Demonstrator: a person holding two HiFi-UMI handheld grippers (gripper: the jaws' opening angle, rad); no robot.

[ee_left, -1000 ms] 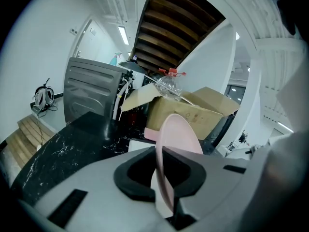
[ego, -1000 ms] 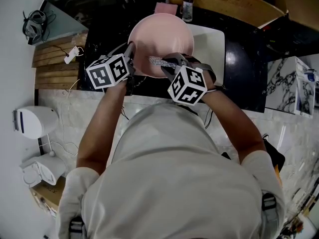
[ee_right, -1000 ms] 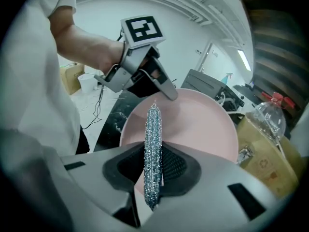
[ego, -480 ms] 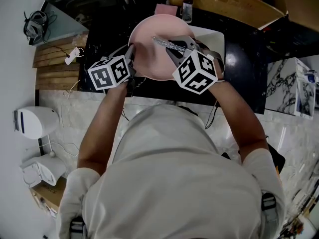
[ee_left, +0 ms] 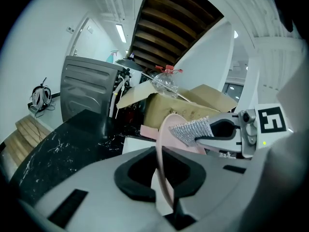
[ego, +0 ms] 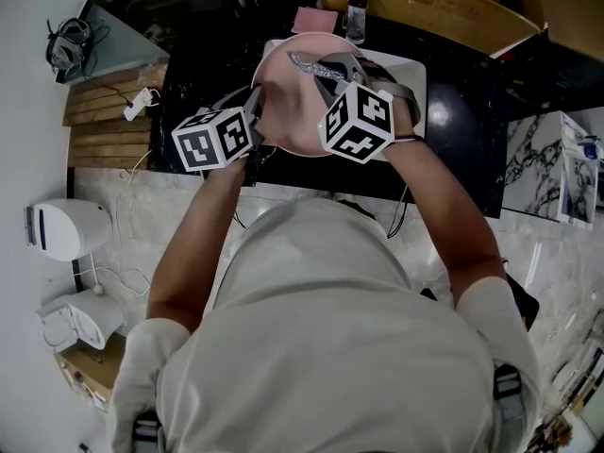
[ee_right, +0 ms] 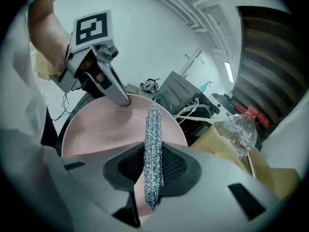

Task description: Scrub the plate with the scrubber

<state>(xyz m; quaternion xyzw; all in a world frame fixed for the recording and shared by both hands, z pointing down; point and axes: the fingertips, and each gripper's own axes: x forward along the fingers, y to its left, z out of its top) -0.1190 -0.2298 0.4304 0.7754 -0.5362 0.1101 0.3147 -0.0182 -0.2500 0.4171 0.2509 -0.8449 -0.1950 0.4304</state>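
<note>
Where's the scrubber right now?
In the head view, top centre: the scrubber sits clamped in the right gripper, against the upper face of the pink plate.

The scrubber touches the plate, box behind.

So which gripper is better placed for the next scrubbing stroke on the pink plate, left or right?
Right. The right gripper is shut on the scrubber, which lies against the plate. The left gripper holds the plate's rim between its jaws to steady it, and they are opening slightly.
</note>
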